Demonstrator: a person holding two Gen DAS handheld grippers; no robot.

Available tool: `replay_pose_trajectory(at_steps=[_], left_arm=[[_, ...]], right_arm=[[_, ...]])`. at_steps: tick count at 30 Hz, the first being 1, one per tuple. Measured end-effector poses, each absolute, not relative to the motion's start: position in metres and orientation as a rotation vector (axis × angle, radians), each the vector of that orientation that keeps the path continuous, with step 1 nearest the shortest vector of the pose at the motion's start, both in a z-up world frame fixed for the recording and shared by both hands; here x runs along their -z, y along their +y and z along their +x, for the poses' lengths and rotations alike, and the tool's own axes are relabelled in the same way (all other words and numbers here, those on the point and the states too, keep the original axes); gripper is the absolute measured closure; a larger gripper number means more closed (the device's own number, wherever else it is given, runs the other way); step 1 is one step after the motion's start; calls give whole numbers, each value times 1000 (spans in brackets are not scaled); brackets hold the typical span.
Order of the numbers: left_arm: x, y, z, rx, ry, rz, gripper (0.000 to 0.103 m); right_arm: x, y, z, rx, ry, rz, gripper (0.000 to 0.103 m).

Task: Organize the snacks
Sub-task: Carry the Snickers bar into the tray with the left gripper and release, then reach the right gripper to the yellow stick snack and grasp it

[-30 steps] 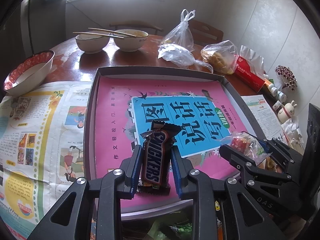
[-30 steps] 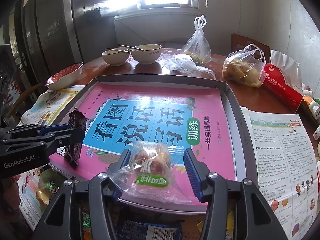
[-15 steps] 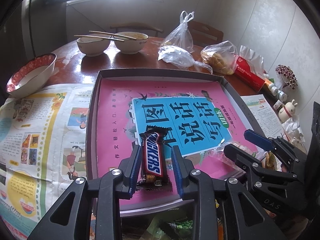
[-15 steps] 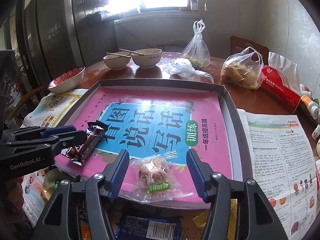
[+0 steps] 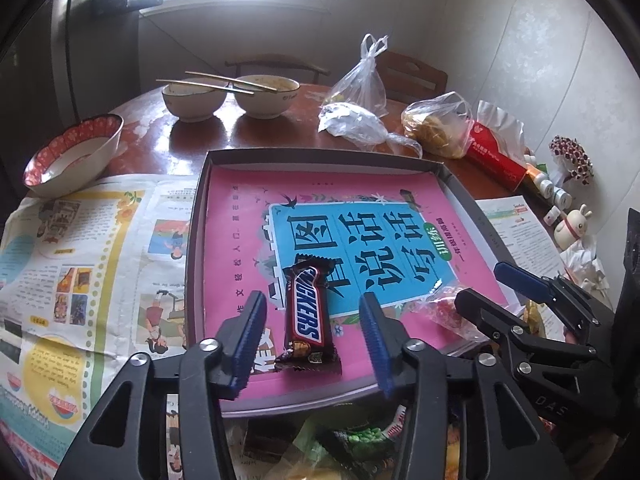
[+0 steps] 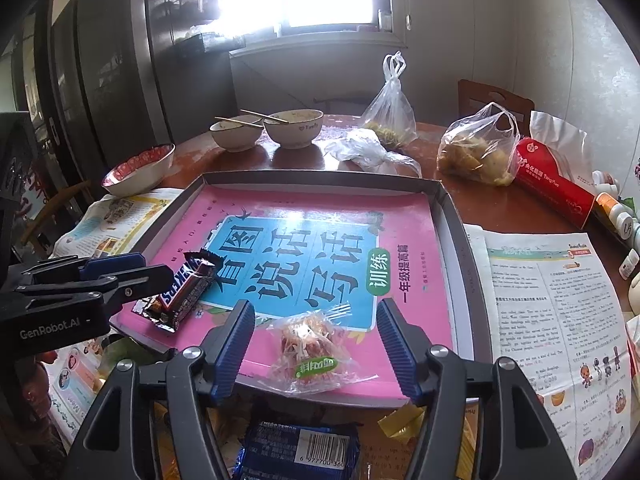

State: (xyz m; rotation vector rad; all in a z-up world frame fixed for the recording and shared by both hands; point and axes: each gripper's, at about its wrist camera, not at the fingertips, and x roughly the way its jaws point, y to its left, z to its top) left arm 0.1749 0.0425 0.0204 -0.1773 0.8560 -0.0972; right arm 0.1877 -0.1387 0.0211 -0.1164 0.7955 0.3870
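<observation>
The left gripper [image 5: 314,340] has just been opening: its blue pads, which were clamped on the Snickers bar [image 5: 306,314] a second ago, now stand clear on either side of it, at a middling spread, and the bar lies flat on the pink book cover [image 5: 240,216] inside the grey tray [image 5: 202,184], near the tray's front edge. The right gripper [image 6: 316,350] has been opening too and is now moderately wide, its pads apart from the clear packet of reddish snack [image 6: 310,350] that rests between them, also on the pink cover by the front edge. In the right wrist view the bar sits to the left of the packet, the two a little apart and not touching. By my reading both snacks have been released and count as placed, so the next pickups would come from the loose pile in front of the tray. That pile is hard to read: only a blue wrapper with a barcode [image 6: 298,450], a green pack [image 5: 360,438] and scraps of yellow show beneath the gripper bodies, the rest hidden by the arms and cut off by the frame. The person's hands are not visible. Farther out, the bowls with chopsticks [image 5: 230,94] and plastic bags [image 6: 476,148] stand on the wooden table, well apart from the tray.
</observation>
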Motion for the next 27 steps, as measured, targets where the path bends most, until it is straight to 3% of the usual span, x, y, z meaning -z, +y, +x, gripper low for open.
replay_pose_trajectory(at_steps=[5, 18, 22, 27], left_arm=[[-26, 42, 168, 100, 843, -183, 48], [-39, 33, 147, 109, 807, -159, 46], [-45, 30, 138, 116, 784, -160, 35], [-49, 22, 128, 147, 781, -147, 34]], right_arm=[[-27, -142, 182, -391, 778, -105, 33], [-41, -148, 166, -401, 739, -96, 29], [-48, -153, 160, -400, 719, -88, 28], [-56, -162, 155, -397, 701, -72, 27]])
